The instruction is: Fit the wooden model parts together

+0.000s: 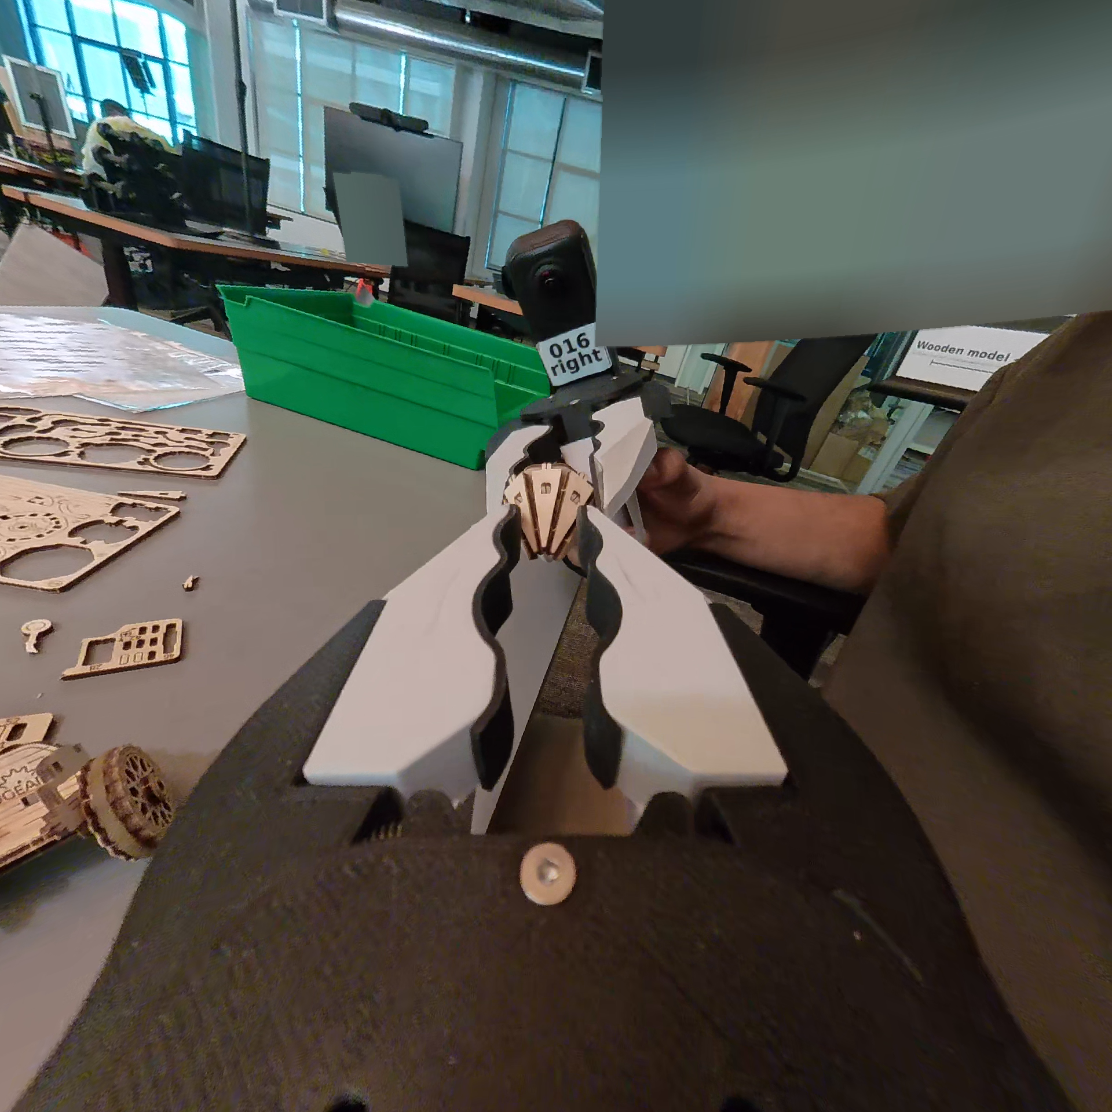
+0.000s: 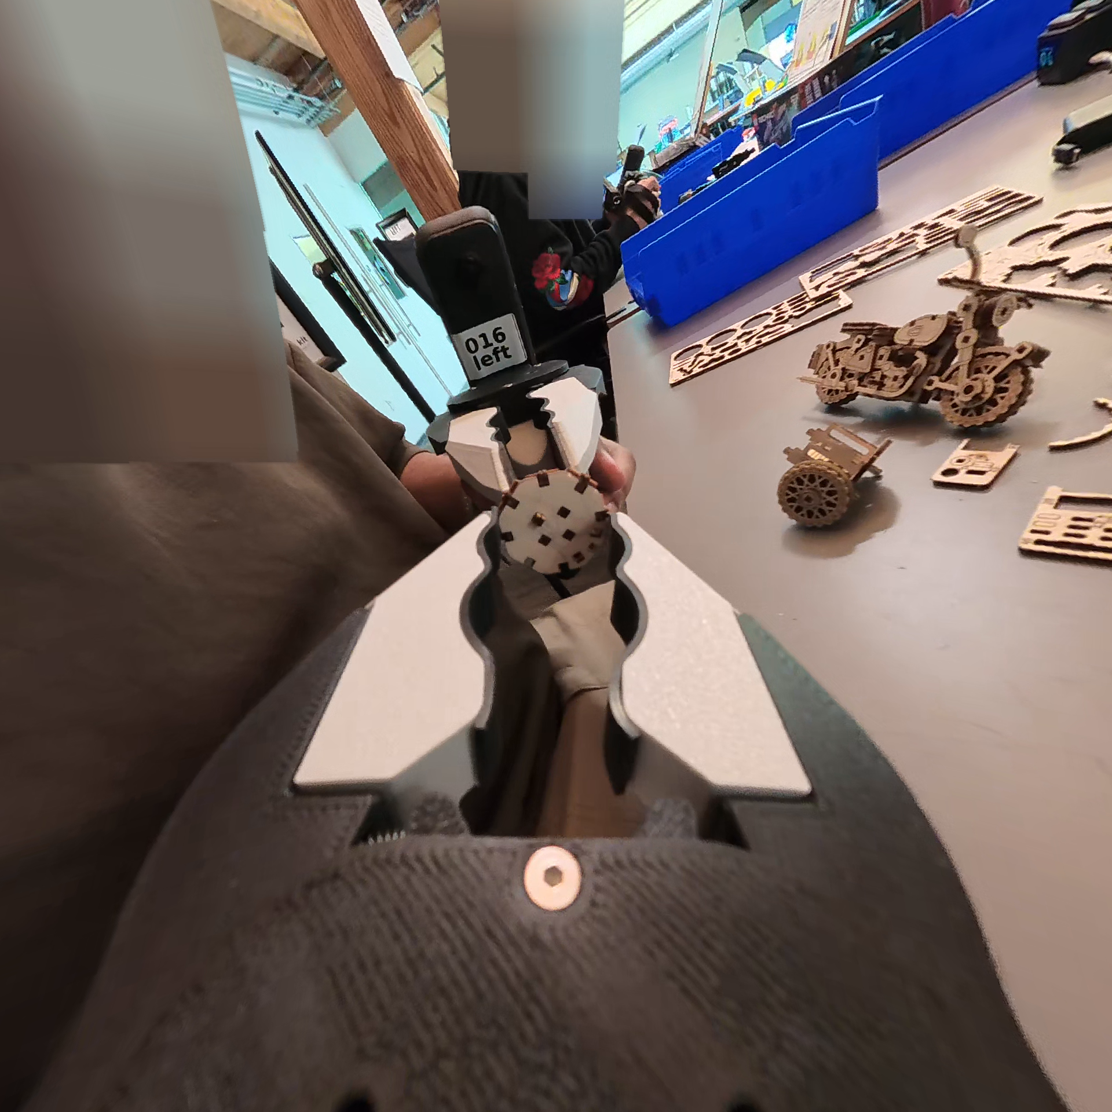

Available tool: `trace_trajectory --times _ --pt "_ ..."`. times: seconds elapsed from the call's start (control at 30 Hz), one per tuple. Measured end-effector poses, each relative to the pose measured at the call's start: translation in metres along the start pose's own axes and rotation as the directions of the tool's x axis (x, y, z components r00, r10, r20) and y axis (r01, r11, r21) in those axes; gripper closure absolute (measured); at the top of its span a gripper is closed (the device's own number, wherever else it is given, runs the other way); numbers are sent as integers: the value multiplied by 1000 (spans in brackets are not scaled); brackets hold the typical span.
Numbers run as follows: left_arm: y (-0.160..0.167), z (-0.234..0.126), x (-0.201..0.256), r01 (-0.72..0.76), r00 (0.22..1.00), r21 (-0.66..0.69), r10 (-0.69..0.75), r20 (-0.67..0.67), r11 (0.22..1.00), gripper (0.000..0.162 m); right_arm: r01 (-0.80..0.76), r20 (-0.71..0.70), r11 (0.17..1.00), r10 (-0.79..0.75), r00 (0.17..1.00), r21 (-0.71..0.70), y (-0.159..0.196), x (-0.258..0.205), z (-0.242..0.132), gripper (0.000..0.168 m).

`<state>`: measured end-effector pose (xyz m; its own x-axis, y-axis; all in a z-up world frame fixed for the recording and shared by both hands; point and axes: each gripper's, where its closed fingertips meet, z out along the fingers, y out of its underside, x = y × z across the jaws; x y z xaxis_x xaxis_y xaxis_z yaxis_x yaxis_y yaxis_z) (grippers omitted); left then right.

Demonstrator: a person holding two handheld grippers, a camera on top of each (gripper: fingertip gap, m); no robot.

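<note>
1. Facing each other above the near edge of the grey bench [image 2: 842, 692], the left gripper [image 1: 544, 526] and right gripper [image 2: 550, 529] meet at one small wooden assembly [image 2: 550, 526].
2. Both pairs of fingers are partly closed, their tips touching this slotted disc with fanned ribs [image 1: 544, 511] from opposite sides.
3. A wooden motorcycle [image 2: 926, 367] stands well apart on the bench, with a wheeled sub-assembly [image 2: 827, 481] near it.
4. Punched wooden sheets [image 1: 114, 442] lie flat beside a green bin [image 1: 373, 385]; a blue bin [image 2: 758, 240] sits farther back.
</note>
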<state>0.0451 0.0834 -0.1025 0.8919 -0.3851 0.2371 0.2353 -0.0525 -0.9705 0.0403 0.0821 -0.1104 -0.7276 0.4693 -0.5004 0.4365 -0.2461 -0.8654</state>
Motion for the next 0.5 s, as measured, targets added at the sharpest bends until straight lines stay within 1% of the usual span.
trace_trajectory --times 0.13,0.23,0.3,0.43,0.5 --pt "-1 0 -1 -6 1000 11 6 14 1000 147 -5 -5 1000 5 1000 4 -1 1 -1 135" --pt "0 0 -2 -3 1000 6 3 15 1000 134 -19 -1 1000 19 1000 21 -3 2 -3 135" --pt "0 0 -2 6 1000 6 -6 9 1000 134 -20 -4 999 20 1000 25 -4 3 -4 135" --pt "-1 -1 -2 -7 1000 14 7 13 1000 131 51 -36 999 -51 998 -14 -1 3 -4 135" --pt "-3 -1 -1 -10 1000 22 10 10 1000 133 88 -55 995 -91 994 -41 2 3 -3 135"
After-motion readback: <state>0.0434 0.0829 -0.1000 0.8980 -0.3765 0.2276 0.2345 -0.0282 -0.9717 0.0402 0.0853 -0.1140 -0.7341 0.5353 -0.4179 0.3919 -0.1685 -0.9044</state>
